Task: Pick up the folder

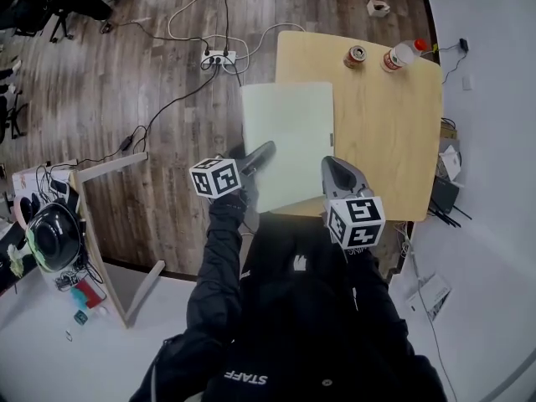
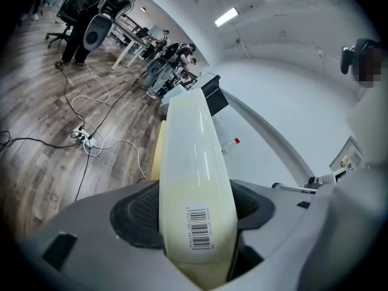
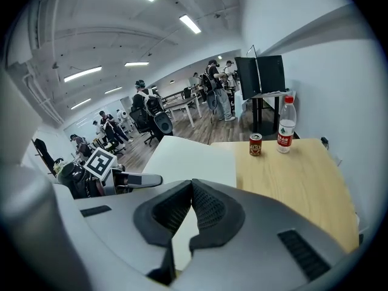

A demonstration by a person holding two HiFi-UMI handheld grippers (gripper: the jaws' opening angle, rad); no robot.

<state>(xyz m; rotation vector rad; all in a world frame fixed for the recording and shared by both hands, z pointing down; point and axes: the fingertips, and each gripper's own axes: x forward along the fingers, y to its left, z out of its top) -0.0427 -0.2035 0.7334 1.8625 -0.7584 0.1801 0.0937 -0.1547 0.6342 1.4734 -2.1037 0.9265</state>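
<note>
Black long-sleeved jacket (image 1: 322, 333) with small white chest logo (image 1: 300, 263)

In the head view, the near corners of the folder (image 1: 289, 136) are covered by the left claw (image 1: 262, 155) and the right claw (image 1: 335, 168). Part of the bench (image 1: 385, 132) is hidden beneath it. In the left gripper view, the folder's near end is hidden by the claw's own body, and the barcode (image 2: 199, 228) digits cannot be read. The print on the bottle (image 1: 404, 54) and the can (image 1: 356, 56) is too small to be made out.
</note>
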